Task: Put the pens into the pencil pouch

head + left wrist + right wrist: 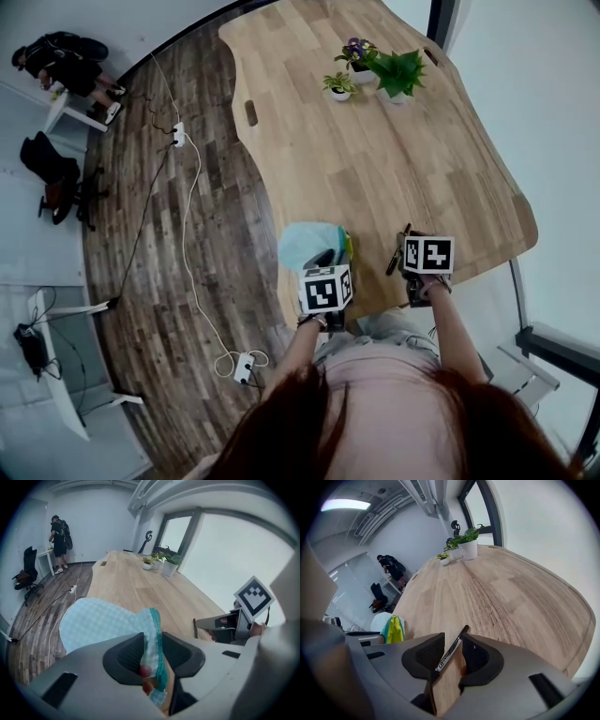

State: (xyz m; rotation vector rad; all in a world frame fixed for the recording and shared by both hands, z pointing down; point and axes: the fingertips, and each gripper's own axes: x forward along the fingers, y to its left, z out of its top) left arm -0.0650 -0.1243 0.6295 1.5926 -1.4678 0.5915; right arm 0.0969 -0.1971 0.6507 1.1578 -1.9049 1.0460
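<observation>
A light wooden table [375,159] is seen from above, with the pale blue checked pencil pouch [309,242] laid at its near edge and a black pen [397,251] laid just to the right of it. The left gripper [151,638] is held over the pouch, and its jaws are spread: the teal-zipped edge of the pouch [101,620] is seen running up between them, but no clamping of the fabric can be made out. The right gripper [454,641] is held over the pen [447,656], which is seen lying slantwise on the wood in the gap between the jaws; these are likewise released, and the pen is not pinched. Something yellow and green [396,629] is shown at the pouch's mouth; what it is cannot be told. Three small potted plants [398,75] are grouped at the far end of the table. On the dark plank floor [141,281] a white cable [192,216] is trailed, and a person [66,61] is seen bending at a white desk in the far corner.
</observation>
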